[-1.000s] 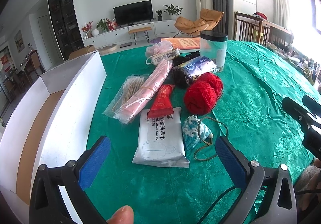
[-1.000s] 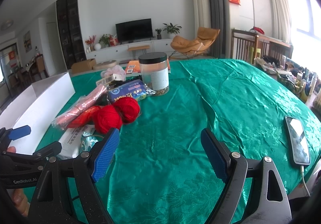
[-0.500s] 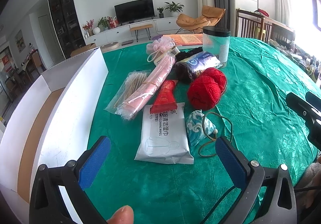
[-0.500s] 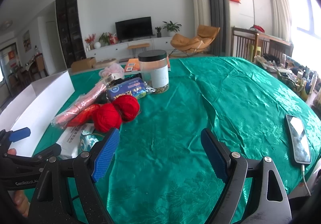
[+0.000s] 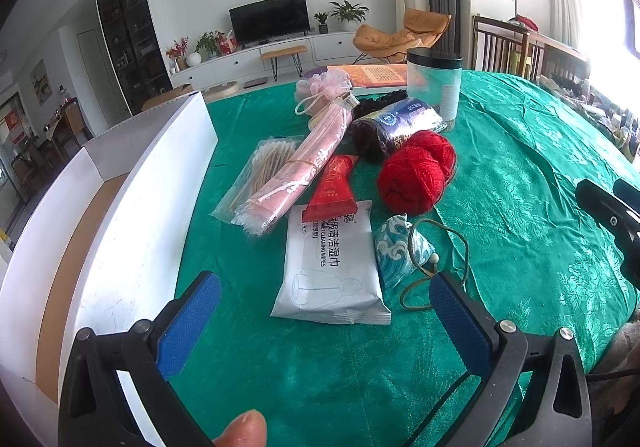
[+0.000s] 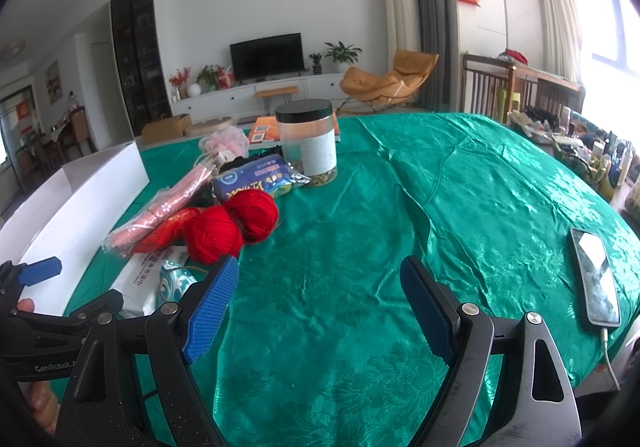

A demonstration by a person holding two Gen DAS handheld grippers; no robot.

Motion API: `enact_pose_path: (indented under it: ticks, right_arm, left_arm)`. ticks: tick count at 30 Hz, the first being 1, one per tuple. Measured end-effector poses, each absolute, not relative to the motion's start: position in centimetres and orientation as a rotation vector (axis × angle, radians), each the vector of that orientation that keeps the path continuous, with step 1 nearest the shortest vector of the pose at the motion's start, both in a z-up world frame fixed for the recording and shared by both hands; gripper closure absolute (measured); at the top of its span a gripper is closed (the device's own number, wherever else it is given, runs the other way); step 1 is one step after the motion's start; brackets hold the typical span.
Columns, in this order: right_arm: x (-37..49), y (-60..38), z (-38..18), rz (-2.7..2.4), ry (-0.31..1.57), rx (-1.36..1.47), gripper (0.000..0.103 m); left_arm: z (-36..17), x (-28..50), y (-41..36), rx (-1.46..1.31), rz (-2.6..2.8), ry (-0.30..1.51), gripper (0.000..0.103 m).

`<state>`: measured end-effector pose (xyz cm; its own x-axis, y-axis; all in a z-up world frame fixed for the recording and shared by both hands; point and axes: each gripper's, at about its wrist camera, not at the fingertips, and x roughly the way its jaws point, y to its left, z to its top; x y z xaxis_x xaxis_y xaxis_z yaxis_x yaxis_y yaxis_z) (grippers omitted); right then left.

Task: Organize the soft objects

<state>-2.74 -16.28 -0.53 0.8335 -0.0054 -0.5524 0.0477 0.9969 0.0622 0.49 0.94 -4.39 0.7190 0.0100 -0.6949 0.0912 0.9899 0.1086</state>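
Left wrist view: left gripper (image 5: 324,307) has edged closer to wipes pack (image 5: 332,267) at lower centre, jaws wide apart, empty. Red yarn (image 5: 412,183) mid-frame, white box (image 5: 132,207) left. Right gripper (image 6: 320,303) unchanged, jaws apart. First pick likely imminent.

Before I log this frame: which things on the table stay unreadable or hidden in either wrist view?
- Dark bundle, left wrist view: the blue packet covers it; identity unclear.
- White box interior: near wall hides the floor in both views.
- Jar label, right wrist view: too small to read.
- Phone cable: leaves the frame's lower right.
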Motion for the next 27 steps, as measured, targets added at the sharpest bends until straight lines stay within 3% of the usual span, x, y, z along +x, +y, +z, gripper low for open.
enact_pose_path:
  ticks: [27]
  right_arm:
    - [-2.85,-15.92,-0.64,-0.017,0.578,0.080,0.018]
  left_arm:
    - [-4.91,0.59,0.65,0.149,-0.047,0.779,0.000]
